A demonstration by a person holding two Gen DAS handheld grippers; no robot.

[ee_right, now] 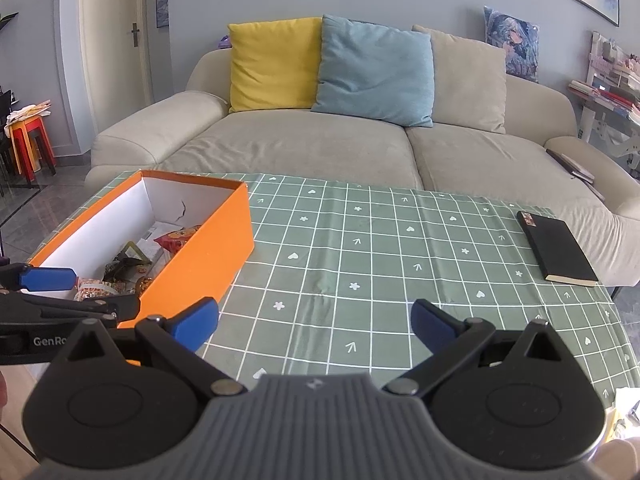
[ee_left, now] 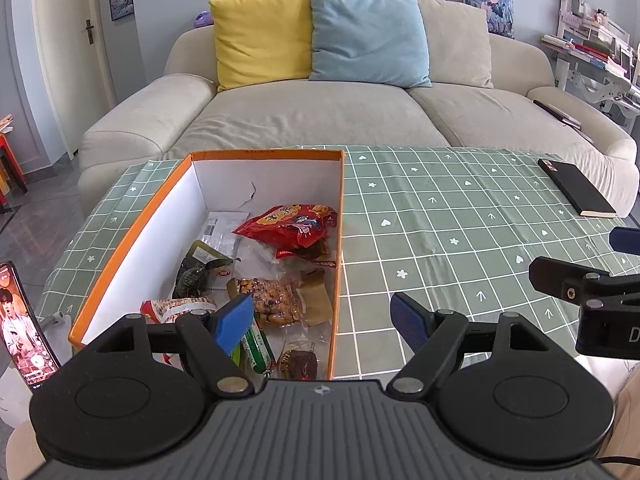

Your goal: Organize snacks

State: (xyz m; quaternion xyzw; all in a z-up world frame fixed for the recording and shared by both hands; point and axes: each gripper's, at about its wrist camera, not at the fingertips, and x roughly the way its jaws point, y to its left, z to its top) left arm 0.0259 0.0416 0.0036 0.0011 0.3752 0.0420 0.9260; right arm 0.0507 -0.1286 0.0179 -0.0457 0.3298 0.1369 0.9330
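Note:
An orange box (ee_left: 132, 232) with white inner walls stands on the left of the table and also shows in the right wrist view (ee_right: 208, 256). It holds several snack packs: a red bag (ee_left: 292, 226), a dark green pack (ee_left: 196, 276), a brown cracker pack (ee_left: 272, 296) and a green stick pack (ee_left: 258, 346). My left gripper (ee_left: 324, 320) is open and empty over the box's near right corner. My right gripper (ee_right: 316, 324) is open and empty over bare cloth to the right of the box.
A green checked cloth (ee_right: 360, 248) covers the table. A black notebook (ee_right: 560, 248) lies at the far right. A phone (ee_left: 24, 328) stands at the left edge. A beige sofa (ee_right: 320, 148) with cushions is behind the table.

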